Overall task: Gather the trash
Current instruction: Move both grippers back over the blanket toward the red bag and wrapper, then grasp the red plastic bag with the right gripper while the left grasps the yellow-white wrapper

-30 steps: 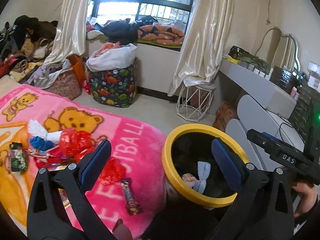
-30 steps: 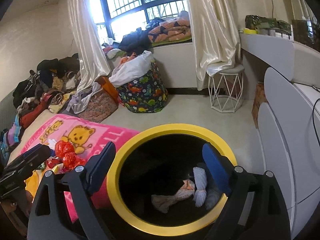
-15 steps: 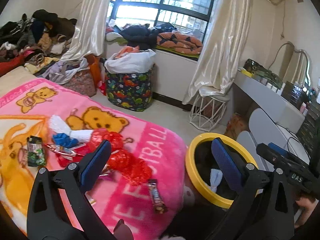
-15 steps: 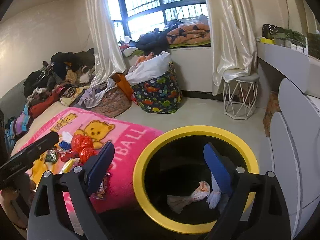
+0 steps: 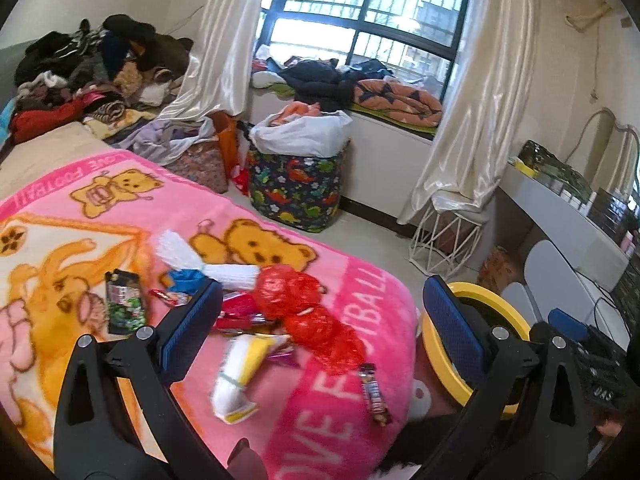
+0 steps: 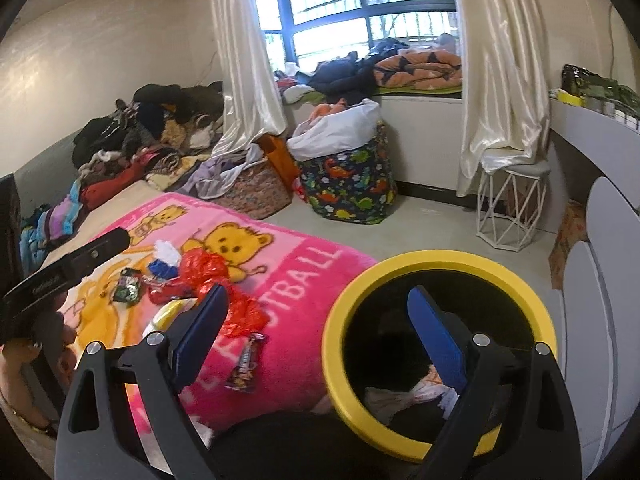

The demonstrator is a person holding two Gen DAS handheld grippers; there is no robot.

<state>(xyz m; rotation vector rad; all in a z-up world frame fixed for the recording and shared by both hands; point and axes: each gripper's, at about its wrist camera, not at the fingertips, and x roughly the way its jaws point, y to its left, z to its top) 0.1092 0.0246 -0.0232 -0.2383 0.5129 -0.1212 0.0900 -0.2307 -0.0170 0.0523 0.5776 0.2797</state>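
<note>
Left wrist view has swung from the yellow-rimmed bin (image 5: 440,354) back over the pink blanket (image 5: 360,280); left gripper (image 5: 324,328) gapes empty above the red wrappers (image 5: 316,320), next pickup likely

Ahead of you daylight fills a barred window (image 5: 360,28) with cream curtains (image 5: 472,100); a wire stool (image 5: 444,236) stands on the pale floor (image 5: 372,236).

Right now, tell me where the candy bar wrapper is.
The candy bar wrapper lies on the pink blanket's near edge, just below the red crumpled plastic, left of the yellow-rimmed bin.
</note>
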